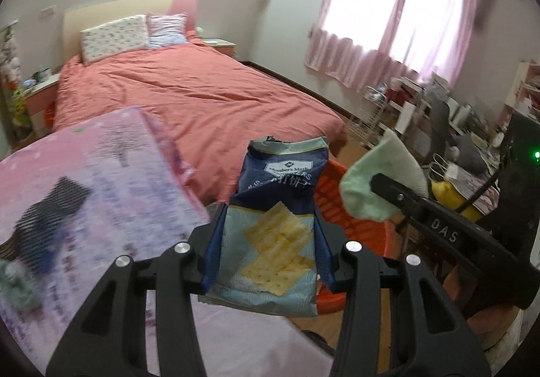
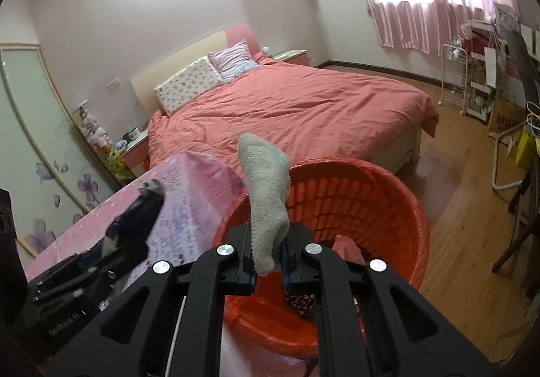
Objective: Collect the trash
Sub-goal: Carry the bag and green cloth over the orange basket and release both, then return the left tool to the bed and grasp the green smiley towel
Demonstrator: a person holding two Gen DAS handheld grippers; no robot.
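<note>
Now cracker bag (image 1: pixel 270 228) clamped in left hand-held gripper (image 1: pixel 266 242), basket (image 1: pixel 364 218) behind

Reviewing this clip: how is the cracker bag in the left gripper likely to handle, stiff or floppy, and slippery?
The cracker bag looks light and crushable: its sides crease inward where the left gripper pinches it. Probably floppy, since its torn top leans. Its film looks smooth, so perhaps slippery.

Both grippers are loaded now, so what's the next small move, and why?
Probably open the right gripper to drop the pale grey-green sock: it already hangs above the round red plastic basket. The left gripper, clamped on the blue cracker packet, is only at the basket's edge, beside the pink-covered table.
</note>
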